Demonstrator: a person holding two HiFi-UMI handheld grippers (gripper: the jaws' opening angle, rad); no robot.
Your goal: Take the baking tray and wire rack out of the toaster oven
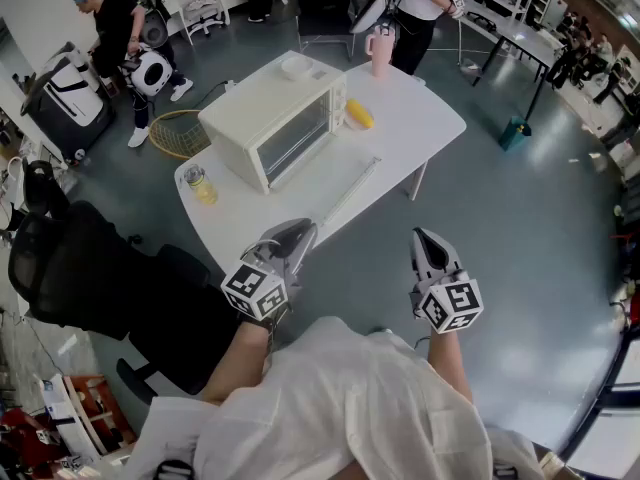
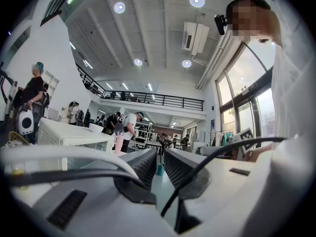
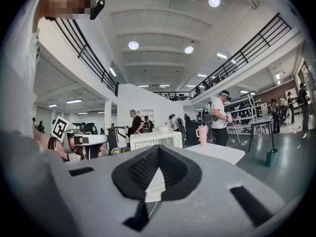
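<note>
Cream oven [image 1: 272, 118]: closed, nothing taken out yet
Left gripper [image 1: 303, 230]: narrow gap, empty
Right gripper [image 1: 423, 236]: jaws together, empty

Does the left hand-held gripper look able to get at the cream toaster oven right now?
Probably yes: only bare white table lies between the left hand-held gripper and the cream toaster oven.

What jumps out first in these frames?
A cream toaster oven, door shut, sits on the white table. In the foreground the left gripper, jaws slightly apart, and the right gripper, jaws shut, both empty, are well short of the oven.
</note>
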